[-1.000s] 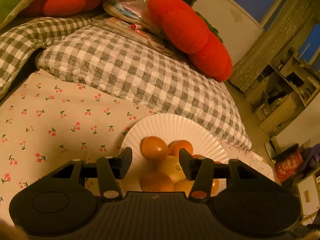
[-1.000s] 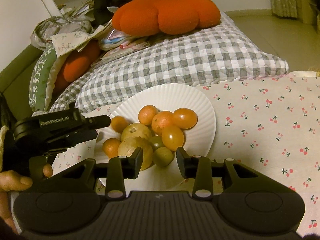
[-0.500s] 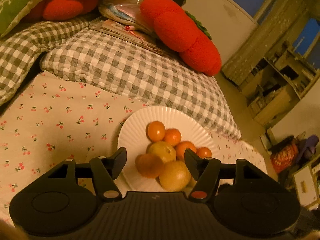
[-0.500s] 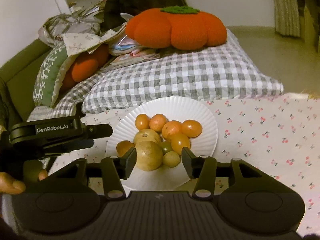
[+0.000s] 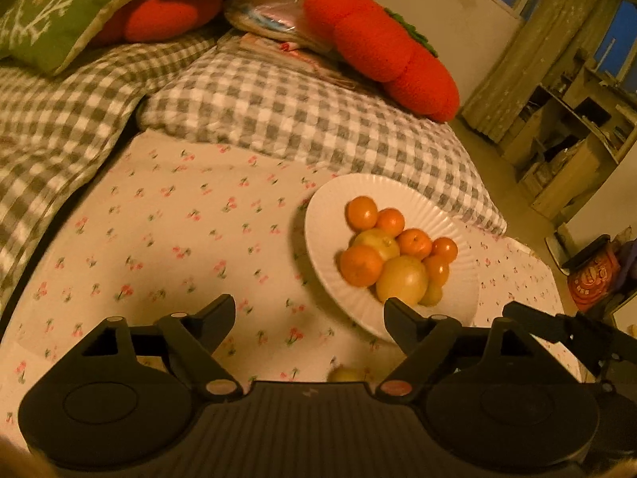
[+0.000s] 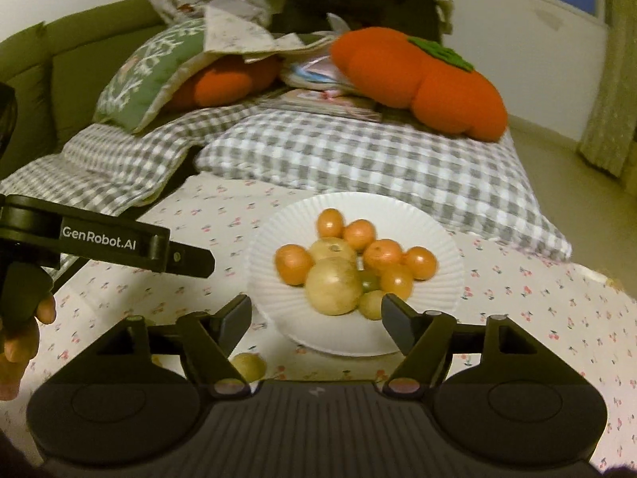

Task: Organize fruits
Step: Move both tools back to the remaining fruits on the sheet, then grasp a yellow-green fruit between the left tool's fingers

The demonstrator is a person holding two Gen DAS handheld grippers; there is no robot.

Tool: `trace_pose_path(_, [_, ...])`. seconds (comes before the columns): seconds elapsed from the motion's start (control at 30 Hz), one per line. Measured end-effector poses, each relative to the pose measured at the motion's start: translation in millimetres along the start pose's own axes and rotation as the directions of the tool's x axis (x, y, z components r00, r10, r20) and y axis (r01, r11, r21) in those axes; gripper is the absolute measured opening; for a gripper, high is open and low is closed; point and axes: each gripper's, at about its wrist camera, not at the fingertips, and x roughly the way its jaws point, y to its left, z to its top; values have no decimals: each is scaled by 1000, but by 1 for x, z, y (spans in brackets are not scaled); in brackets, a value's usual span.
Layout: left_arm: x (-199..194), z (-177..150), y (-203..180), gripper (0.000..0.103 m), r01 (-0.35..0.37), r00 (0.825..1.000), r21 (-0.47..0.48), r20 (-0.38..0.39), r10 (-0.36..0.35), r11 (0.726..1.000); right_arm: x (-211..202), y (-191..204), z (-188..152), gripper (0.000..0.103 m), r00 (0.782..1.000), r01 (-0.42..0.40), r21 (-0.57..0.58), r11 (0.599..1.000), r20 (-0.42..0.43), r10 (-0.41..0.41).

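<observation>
Both tools are pulling back from the plate compared with a second ago, when their tips were sitting right over the fruit pile; their jaws have just been opening, and nothing is lying between them now.

Going left to right in the left wrist view: the left tool (image 5: 308, 312) is standing wide open and empty over the cherry-print cloth (image 5: 179, 239) at lower centre, the white plate (image 5: 318, 235) is sitting right of centre, and the right tool's black arm is poking in at the lower right edge. On the plate the fruits (image 5: 394, 255) are lying heaped together, small orange ones around two larger yellowish ones.

In the right wrist view, the person's hand (image 6: 20, 338) is gripping the left tool's handle at the far left, the right tool (image 6: 316, 312) is gaping open and empty at lower centre, and the plate is filling the middle. One stray yellow-green fruit (image 6: 249, 366) is resting on the cloth at lower left of centre, off the plate (partly hidden by the tool body).

Judging by this, a placing step is finishing and both hands are retreating. That stray fruit is probably the next job: one tool will be needing to dip low, straddle it squarely, and close gently, since a round fruit on soft cloth is liable to roll.
</observation>
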Motion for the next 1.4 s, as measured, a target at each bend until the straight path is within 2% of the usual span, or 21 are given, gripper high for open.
trace_pose_path(0.17, [-15, -6, 10, 79, 3, 1000, -14, 4, -3, 1000, -4, 6, -5, 73, 1000, -10, 7, 1000, -14, 10])
trace_pose_path(0.4, [-27, -13, 20, 88, -50, 999, 35, 5, 49, 998, -11, 13, -12, 74, 999, -31, 25, 999, -20, 31])
trace_pose_path(0.6, [-29, -21, 34, 88, -77, 997, 35, -12, 78, 996, -11, 12, -15, 74, 999, -40, 45, 998, -25, 41])
trace_pose_path(0.77, [-31, -31, 35, 87, -82, 996, 57, -26, 83, 995, -5, 7, -18, 73, 993, -102, 139, 985, -51, 109])
trace_pose_path(0.87, [-29, -36, 34, 82, -82, 995, 62, -46, 85, 995, -3, 9, -21, 71, 989, -121, 162, 979, -64, 133])
trace_pose_path(1.1, [-24, -46, 30, 69, -101, 991, 91, -76, 108, 991, -1, 20, -25, 62, 985, -136, 136, 981, -90, 149])
trace_pose_path(1.23, [-18, -52, 31, 62, -93, 989, 72, -106, 100, 993, 6, 14, -29, 58, 973, -172, 217, 961, -113, 200])
trace_pose_path(1.4, [-4, -59, 34, 49, -49, 985, 10, -164, 50, 999, 20, 17, -37, 52, 952, -212, 311, 926, -146, 267])
